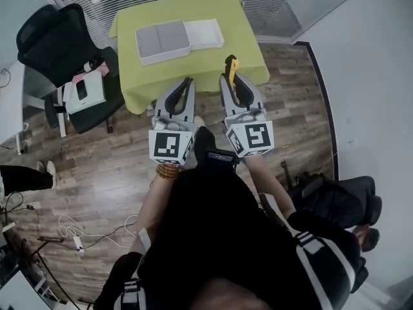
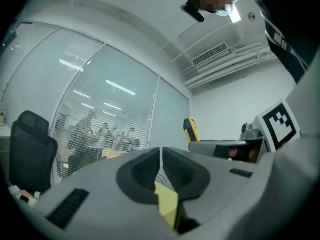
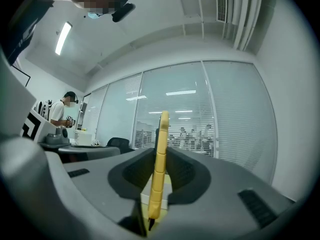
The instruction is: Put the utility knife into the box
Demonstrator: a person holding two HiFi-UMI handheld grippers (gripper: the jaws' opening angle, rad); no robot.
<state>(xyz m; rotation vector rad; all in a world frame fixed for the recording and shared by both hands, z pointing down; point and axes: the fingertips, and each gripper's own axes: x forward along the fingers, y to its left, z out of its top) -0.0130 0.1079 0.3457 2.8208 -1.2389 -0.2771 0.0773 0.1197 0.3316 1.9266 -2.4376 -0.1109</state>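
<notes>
Office, open-plan type. Glazed partition walls [image 3: 220, 114] fitted with slatted blinds; people visible through the glass. Black swivel chair [image 1: 61, 50] just beside left edge of table under green cloth [image 1: 251, 44]; second dark chair [image 1: 342, 199] near right wall. Wood-plank floor [image 1: 103, 179] with loose cables [image 1: 71, 234]. Ceiling vent grille [image 2: 210, 54]; strip light [image 3: 63, 38].

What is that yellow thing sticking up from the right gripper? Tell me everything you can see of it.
A utility knife: slim yellow handle, plastic-looking, ribbed along its edge, with a dark strip on one face. The right gripper is shut on its lower part, so its rounded end pokes out past the pads. It is held in the air, near the green table.
</notes>
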